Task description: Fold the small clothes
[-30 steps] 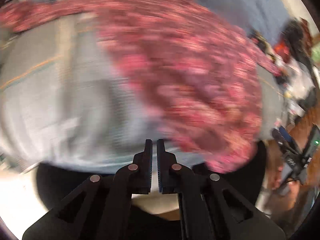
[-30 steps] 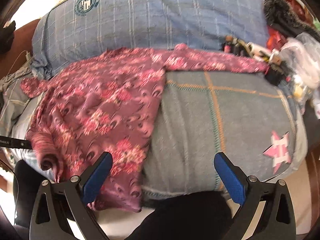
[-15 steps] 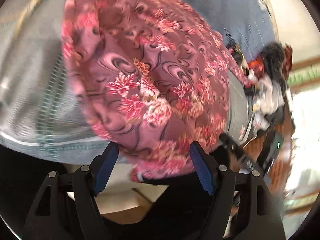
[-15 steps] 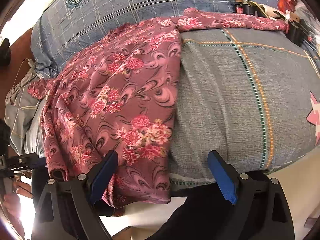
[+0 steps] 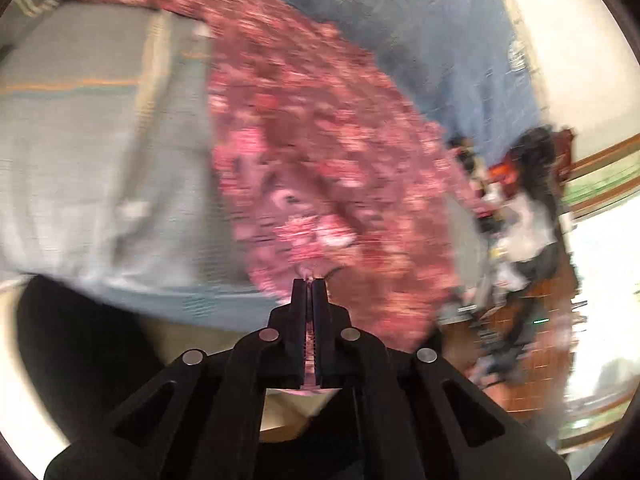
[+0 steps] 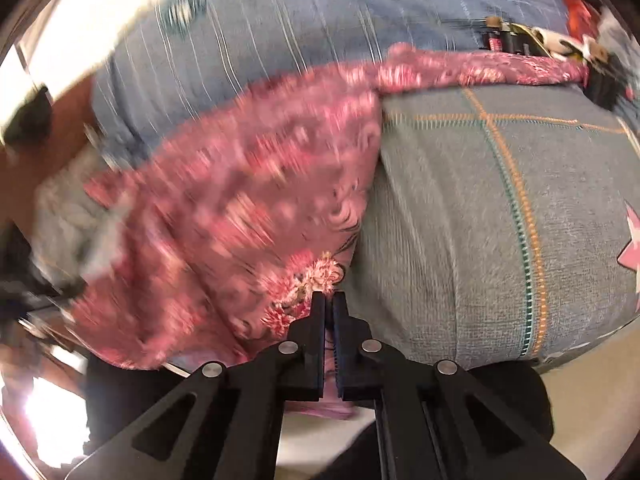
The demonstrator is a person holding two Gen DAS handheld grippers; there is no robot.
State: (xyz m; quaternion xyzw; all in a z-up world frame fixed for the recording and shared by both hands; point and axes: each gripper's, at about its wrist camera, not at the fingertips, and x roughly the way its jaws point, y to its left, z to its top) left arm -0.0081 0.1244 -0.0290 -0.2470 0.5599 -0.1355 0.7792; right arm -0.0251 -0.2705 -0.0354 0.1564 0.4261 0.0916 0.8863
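- The pink floral garment (image 6: 248, 216) lies spread on the grey blanket (image 6: 460, 220), its near hem hanging over the edge towards me, one sleeve stretched along the far side.
- My left gripper (image 5: 308, 282) has just closed; its jaws are clamped on the hem, pink cloth showing between them.
- My right gripper (image 6: 329, 298) has just closed too, pinching the hem's corner beside the bare blanket.
- Behind lies a blue checked pillow (image 6: 320, 20); the left view is blurred, so the clutter (image 5: 516, 208) there is probably assorted bags.
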